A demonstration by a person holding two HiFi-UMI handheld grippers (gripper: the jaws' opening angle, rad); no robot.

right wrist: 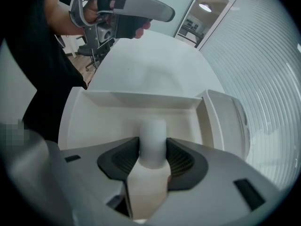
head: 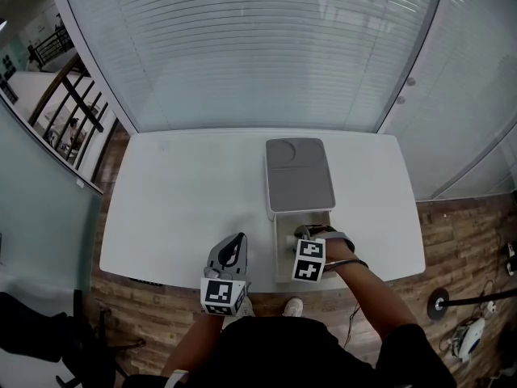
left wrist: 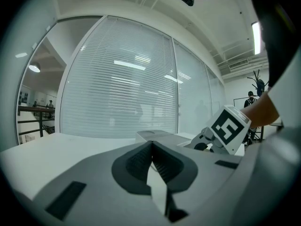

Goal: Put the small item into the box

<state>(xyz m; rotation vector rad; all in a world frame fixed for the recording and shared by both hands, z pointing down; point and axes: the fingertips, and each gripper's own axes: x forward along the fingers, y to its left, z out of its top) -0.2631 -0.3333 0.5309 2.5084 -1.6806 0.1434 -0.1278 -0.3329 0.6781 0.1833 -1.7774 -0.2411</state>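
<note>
The left gripper (head: 235,244) is held about level in front of the body, its fingers (left wrist: 141,161) closed together with nothing between them. The right gripper (right wrist: 153,150), on an outstretched forearm (head: 370,288), points steeply down. Its fingers (right wrist: 181,160) clasp a small white item (right wrist: 153,132).

White bottle (right wrist: 153,138) in gripper (right wrist: 153,155) over box (right wrist: 141,100)

Box (head: 280,245) stands open upward, lid (head: 299,172) laid back.

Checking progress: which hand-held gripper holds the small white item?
The right hand-held gripper, small white item between its jaws over the box; the left hand-held gripper is shut, empty.
</note>
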